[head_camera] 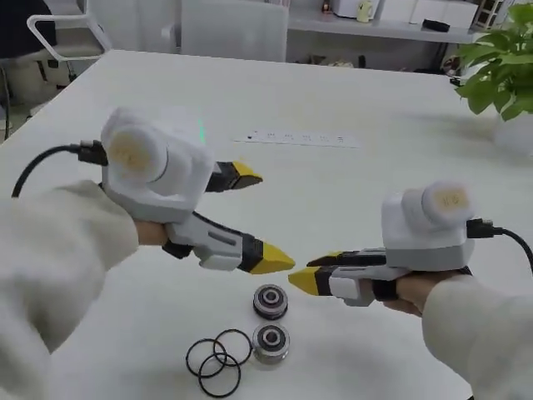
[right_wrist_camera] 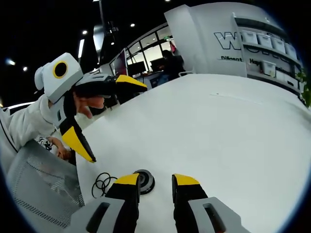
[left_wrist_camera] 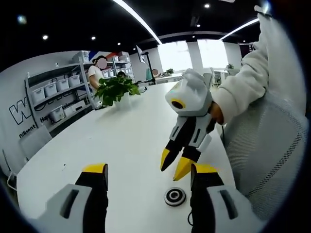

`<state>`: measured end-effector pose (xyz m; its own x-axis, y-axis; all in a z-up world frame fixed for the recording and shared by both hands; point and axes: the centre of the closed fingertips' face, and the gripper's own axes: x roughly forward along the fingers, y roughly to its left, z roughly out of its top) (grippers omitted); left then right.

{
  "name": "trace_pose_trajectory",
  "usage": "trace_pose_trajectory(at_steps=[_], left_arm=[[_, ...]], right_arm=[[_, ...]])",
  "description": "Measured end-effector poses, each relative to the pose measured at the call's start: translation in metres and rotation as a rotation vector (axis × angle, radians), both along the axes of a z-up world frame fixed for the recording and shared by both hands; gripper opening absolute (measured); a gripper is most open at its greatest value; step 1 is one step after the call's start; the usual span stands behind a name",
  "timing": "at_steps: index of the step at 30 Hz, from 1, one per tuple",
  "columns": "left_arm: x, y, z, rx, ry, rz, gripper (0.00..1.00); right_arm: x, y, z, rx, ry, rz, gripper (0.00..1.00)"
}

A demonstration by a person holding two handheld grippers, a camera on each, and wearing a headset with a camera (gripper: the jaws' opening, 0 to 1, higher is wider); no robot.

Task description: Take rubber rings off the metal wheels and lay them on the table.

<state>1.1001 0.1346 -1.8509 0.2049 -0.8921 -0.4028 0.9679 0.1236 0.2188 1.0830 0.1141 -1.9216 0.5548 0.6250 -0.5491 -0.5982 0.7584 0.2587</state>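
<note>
Done: three rings lie loose near the table's near edge.
Left: two wheels just beside them, probably still ringed.
Your left gripper: jaws wide apart, empty.
Your right gripper: jaws narrowly parted, empty.

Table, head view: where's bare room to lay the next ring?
Bare: the wide stretch between the white strip and the left gripper; also the patch right of the wheels. Crowded: rings lie close on the wheels' left.
</note>
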Motion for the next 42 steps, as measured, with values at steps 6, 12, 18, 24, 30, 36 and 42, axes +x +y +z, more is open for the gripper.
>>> trace_pose_trajectory(at_steps=[6, 12, 18, 24, 30, 36, 42], left_arm=[[-0.009, 0.005, -0.032, 0.016, 0.097, 0.008, 0.58], [-0.01, 0.004, -0.045, 0.019, 0.118, 0.013, 0.5], [-0.016, 0.007, -0.068, 0.051, 0.164, 0.013, 0.39], [-0.02, 0.004, -0.076, 0.055, 0.196, 0.017, 0.31], [-0.021, 0.005, -0.081, 0.073, 0.191, 0.017, 0.28], [-0.019, 0.005, -0.082, 0.065, 0.198, 0.034, 0.21], [-0.022, 0.004, -0.085, 0.074, 0.2, 0.028, 0.19]], right_arm=[[-0.005, 0.003, -0.012, -0.052, 0.021, 0.044, 0.23], [-0.01, 0.004, -0.022, -0.101, 0.034, 0.087, 0.23], [-0.013, 0.006, -0.026, -0.12, 0.039, 0.113, 0.23], [-0.017, 0.009, -0.031, -0.137, 0.048, 0.138, 0.23], [-0.019, 0.012, -0.034, -0.153, 0.039, 0.159, 0.22], [-0.021, 0.016, -0.035, -0.158, 0.03, 0.176, 0.21], [-0.02, 0.018, -0.035, -0.153, 0.014, 0.181, 0.21]])
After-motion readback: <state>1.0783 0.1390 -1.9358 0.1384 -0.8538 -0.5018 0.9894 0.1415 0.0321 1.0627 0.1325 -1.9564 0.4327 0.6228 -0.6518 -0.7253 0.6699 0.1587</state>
